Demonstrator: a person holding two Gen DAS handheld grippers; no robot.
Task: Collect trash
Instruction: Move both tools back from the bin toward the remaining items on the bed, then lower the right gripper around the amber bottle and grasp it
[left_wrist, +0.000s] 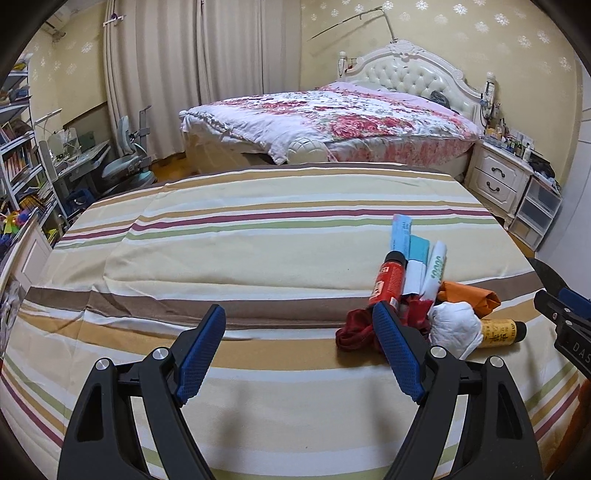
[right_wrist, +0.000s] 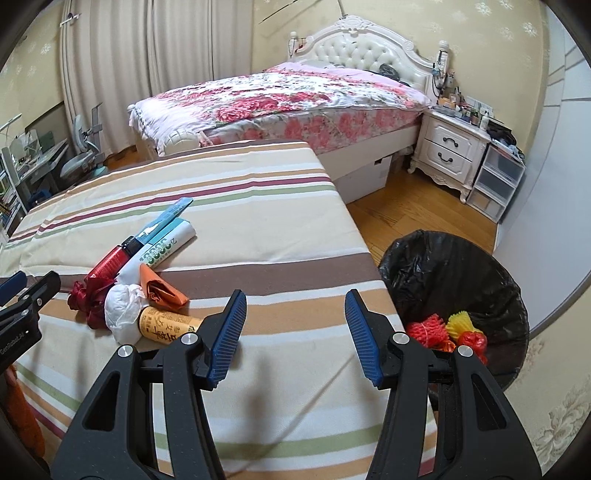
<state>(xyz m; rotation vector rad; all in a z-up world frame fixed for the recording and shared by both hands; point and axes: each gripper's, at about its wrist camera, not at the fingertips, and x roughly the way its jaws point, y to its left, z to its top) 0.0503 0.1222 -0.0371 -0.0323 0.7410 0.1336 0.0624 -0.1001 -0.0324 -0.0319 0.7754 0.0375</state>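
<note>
Crumpled white tissue (right_wrist: 123, 308) sits in the middle of the trash pile on the striped bedsheet (right_wrist: 221, 229), touching a yellow bottle (right_wrist: 166, 324) lying on its side at about 4 o'clock from it in the right wrist view. Orange paper wrapper (right_wrist: 162, 288) is right behind it, and a red foil wad (right_wrist: 90, 295) is at 9 o'clock. Further back a red bottle (right_wrist: 110, 260) with a black cap, a white tube with green print (right_wrist: 166, 247) and a blue packet (right_wrist: 170, 216) all lie touching each other.

Left gripper (left_wrist: 299, 349) is spread wide, nothing in it, with its right finger overlapping the red wad in view. Right gripper (right_wrist: 295, 338) is also released and empty, over bare sheet. At 3 o'clock off the bed edge there's a black-lined trash bin (right_wrist: 458, 273) with red and yellow foam fruit nets (right_wrist: 443, 330) inside.
</note>
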